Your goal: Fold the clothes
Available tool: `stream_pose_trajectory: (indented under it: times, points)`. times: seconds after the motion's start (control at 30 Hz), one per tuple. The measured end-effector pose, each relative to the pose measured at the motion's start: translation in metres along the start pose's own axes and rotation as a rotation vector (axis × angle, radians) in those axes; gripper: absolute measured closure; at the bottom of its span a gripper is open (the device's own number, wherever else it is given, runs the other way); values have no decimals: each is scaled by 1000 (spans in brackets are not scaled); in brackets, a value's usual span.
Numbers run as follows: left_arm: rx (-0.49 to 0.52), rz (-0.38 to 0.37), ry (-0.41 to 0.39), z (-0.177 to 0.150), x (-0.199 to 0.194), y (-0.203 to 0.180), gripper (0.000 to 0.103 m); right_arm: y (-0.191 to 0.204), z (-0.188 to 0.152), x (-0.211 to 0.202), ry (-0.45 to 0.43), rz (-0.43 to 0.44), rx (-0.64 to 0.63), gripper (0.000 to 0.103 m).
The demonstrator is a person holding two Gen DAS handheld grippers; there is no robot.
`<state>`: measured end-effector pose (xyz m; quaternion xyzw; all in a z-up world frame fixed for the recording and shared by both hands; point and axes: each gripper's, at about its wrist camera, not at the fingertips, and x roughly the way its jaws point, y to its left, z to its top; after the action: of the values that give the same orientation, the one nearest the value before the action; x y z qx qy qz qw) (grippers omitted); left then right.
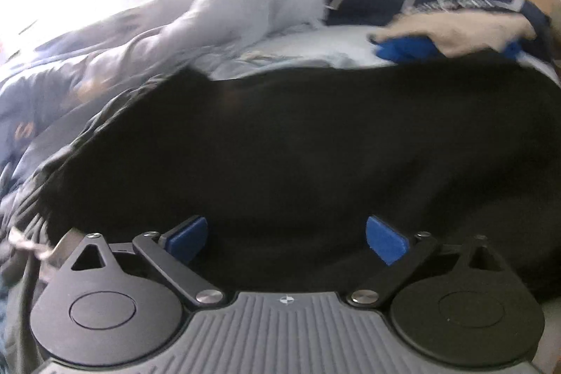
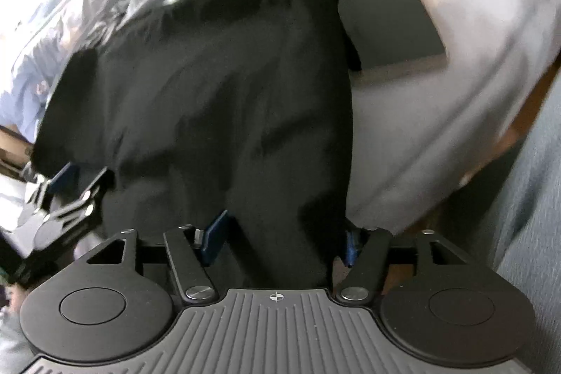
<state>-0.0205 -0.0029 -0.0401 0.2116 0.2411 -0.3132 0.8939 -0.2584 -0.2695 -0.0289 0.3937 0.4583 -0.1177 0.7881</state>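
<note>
Finding one, at the black garment's left end: the left gripper [image 1: 285, 235] hovers low over the black garment [image 1: 315, 135]. Its fingers [image 1: 189, 233] are spread wide with nothing pinched between them, only flat cloth below. Left of the garment lies a rumpled duvet [image 1: 70, 76].

Finding two: the garment lies spread lengthwise on the bed [image 1: 298, 41], mostly flat, with soft creases across its middle. Beyond its far right corner sits a pile of clothes [image 1: 455, 30], close enough to snag.

Finding three, at the garment's right end: the right gripper [image 2: 284, 242] points steeply down. Its fingers [image 2: 215, 235] stand apart with a thick band of the garment running between them. As far as we can see the pads do not yet clamp the cloth.

Our judgement: the step in hand is taking hold of both ends for a fold. We recommend the following:
- The right fingers should bite the full thickness near the edge, not just a top layer.
- The left fingers should drop onto the matching edge before anything is lifted.
- Both ends should rise together and level, with the cloth held taut enough to shed its creases.
- The fold should be carried clear of the pile beyond the garment.
</note>
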Motion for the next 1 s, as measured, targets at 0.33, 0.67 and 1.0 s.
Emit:
stream_pose_trajectory:
  times: [0.33,0.67,1.0]
  points:
    - [18,-66,-72,6,-6,-1,6,6,-21,-5,27,52,18,55]
    - [-38,106,-91,14,-9,12,7,15,-17,-22,10,65,-25,87]
    - [53,7,-10,7,2,-7,5,50,5,-60,-61,157,-90,91]
